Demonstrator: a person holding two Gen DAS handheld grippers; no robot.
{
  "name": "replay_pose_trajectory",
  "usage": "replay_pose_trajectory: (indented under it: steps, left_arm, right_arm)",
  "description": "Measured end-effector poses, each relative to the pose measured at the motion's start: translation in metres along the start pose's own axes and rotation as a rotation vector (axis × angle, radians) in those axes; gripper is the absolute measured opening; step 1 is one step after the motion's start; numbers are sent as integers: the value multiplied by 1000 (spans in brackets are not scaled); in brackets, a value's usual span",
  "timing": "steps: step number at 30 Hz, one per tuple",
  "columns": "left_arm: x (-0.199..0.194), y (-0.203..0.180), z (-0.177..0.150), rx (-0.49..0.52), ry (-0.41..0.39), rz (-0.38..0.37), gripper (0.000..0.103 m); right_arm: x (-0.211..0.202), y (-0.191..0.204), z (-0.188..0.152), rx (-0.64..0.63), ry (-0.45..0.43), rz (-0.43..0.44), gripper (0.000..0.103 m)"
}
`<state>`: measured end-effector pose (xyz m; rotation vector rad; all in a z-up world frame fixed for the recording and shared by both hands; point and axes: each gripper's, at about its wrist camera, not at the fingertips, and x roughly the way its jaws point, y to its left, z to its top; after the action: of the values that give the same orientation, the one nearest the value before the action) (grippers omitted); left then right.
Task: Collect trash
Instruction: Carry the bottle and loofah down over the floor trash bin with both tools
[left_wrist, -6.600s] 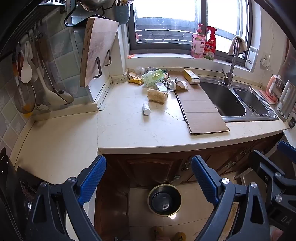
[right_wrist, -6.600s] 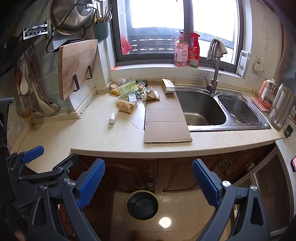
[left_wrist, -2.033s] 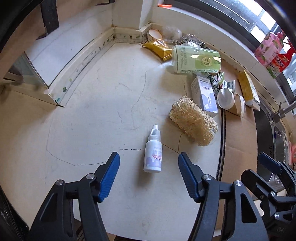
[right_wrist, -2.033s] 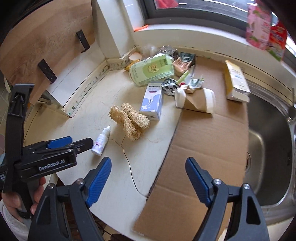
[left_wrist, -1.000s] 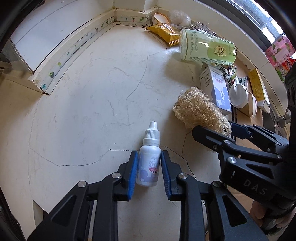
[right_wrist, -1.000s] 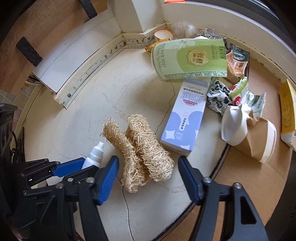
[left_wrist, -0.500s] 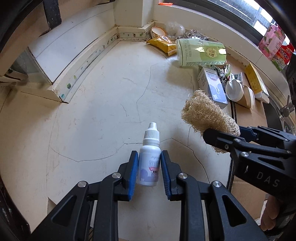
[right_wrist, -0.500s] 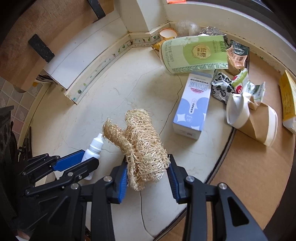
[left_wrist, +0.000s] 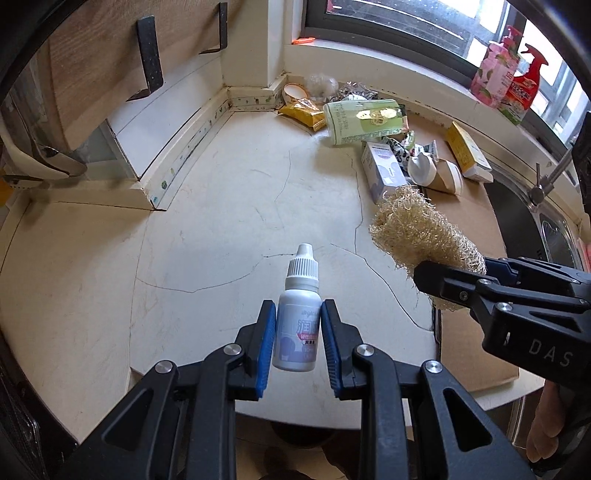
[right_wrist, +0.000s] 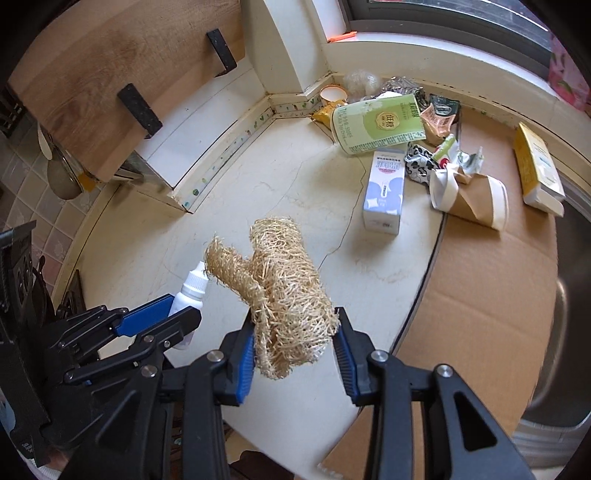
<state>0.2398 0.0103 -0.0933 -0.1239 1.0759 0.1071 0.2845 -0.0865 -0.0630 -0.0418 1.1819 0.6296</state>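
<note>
Left tongs clenched on small white dropper bottle, right tongs just closed on straw-coloured loofah scrubber, both clear of cream worktop, long axes pointing away from tongs.

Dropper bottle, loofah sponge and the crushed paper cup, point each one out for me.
dropper bottle (left_wrist: 297, 328), left wrist view, on its labelled body.
loofah sponge (right_wrist: 286, 295), right wrist view, on its fibrous middle.
crushed paper cup (right_wrist: 476, 201), right wrist view, on its brown side.
</note>
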Motion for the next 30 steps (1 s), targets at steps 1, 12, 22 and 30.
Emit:
replay_pose_trajectory:
  steps: [1, 12, 22, 30]
  left_arm:
    - [-6, 1, -5, 17, -5, -4, 23]
    - [-65, 19, -71, 172, -56, -58, 23]
    - [-55, 38, -152, 244, 37, -109, 23]
    - [-18, 32, -193, 246, 108, -159, 23]
  right_arm:
    - [-5, 4, -7, 16, -7, -6, 38]
    - [-40, 59, -90, 115, -62, -87, 38]
    - [-26, 79, -184, 241, 3, -115, 38]
    - [1, 68, -232, 311, 81, -134, 38]
